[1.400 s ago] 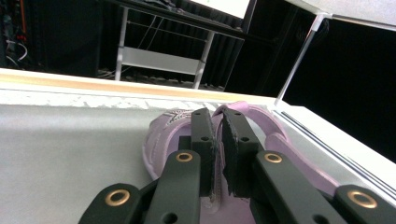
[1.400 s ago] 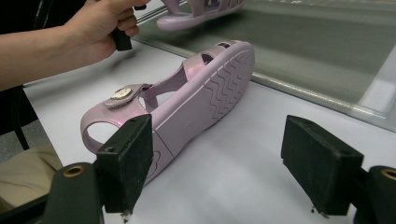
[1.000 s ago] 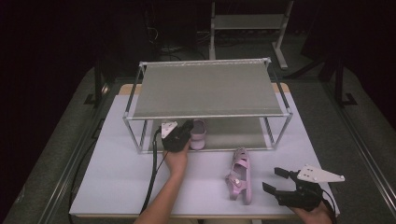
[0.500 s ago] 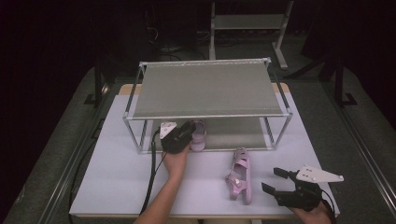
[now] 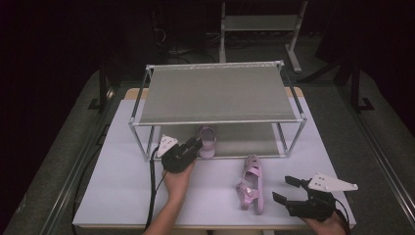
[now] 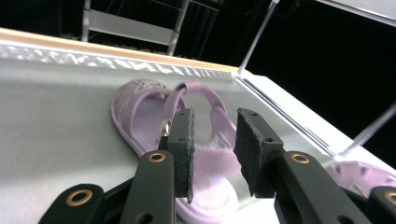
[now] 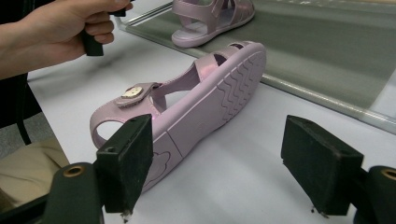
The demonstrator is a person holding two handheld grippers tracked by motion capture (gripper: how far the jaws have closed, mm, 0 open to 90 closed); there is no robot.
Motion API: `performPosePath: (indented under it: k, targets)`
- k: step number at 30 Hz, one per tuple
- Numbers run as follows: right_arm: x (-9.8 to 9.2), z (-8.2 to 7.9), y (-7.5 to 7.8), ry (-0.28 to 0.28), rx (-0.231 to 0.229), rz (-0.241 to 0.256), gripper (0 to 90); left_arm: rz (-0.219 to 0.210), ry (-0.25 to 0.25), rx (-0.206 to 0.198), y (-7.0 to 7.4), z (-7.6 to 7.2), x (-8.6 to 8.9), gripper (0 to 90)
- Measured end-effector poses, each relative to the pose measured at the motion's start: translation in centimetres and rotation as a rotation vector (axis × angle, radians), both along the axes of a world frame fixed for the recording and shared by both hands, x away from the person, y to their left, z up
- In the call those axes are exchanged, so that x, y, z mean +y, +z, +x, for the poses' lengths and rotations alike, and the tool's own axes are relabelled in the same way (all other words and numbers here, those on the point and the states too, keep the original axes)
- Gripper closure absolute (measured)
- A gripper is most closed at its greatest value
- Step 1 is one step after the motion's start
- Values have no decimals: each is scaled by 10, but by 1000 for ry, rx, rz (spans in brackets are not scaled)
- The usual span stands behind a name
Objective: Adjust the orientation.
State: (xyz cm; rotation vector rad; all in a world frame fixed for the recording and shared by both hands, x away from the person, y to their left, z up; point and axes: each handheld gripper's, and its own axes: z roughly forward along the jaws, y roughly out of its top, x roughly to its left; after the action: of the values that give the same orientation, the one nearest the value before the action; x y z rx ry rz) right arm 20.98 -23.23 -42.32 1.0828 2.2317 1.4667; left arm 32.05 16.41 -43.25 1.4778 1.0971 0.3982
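No legible text, label, brand, number or sign found. The pink sandal [image 7: 187, 102] lying on its side carries a small pale emblem on its strap and a moulded outline on the sole edge near the heel; neither reads as lettering. The sandal on the lower shelf [image 6: 187, 140] shows no marking that can be read

The left hand-held gripper [image 5: 193, 147] is held at the front edge of the rack [image 5: 215, 93], its jaws parted a little and pointed under the lower shelf. The left forearm [image 5: 169, 208] is stretched toward the rack. The right hand-held gripper [image 5: 286, 190] is held well in front of the rack, jaws spread wide.
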Motion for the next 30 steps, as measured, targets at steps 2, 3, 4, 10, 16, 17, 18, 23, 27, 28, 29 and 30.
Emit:
performPosePath:
  k: [2, 3, 4, 10, 16, 17, 18, 23, 27, 28, 29, 30]
  targets:
    - [1, 0, 0, 1, 2, -2, 248, -5, -5, 0, 0, -5, 1, 675]
    - [1, 0, 0, 1, 2, -3, 248, -3, -19, 8, 0, -9, 1, 675]
    - [1, 0, 0, 0, 2, -2, 248, 2, -28, 9, 0, -10, 1, 675]
    - [2, -1, 1, 12, -7, 1, 314, -22, -71, 12, 5, -20, 5, 660]
    - [8, 0, 4, 49, -3, 5, 375, -6, -149, -1, 12, -33, 8, 618]
    - [9, 0, 5, 53, -5, 3, 382, -8, -163, -2, 14, -35, 9, 610]
    - [10, 0, 5, 58, -1, 0, 393, -13, -179, -5, 15, -36, 10, 600]
    - [15, 1, 10, 56, 19, -5, 442, 20, -238, -48, 21, -43, 20, 527]
    - [20, 4, 16, 55, 19, -2, 510, 13, -267, -69, 23, -49, 32, 492]
    - [21, 5, 17, 54, 20, -6, 528, 8, -273, -72, 23, -50, 35, 485]
    - [23, 5, 19, 57, 14, -11, 543, 2, -278, -67, 23, -50, 38, 477]
    - [26, 6, 20, 62, 9, -17, 556, 1, -278, -67, 23, -51, 41, 471]
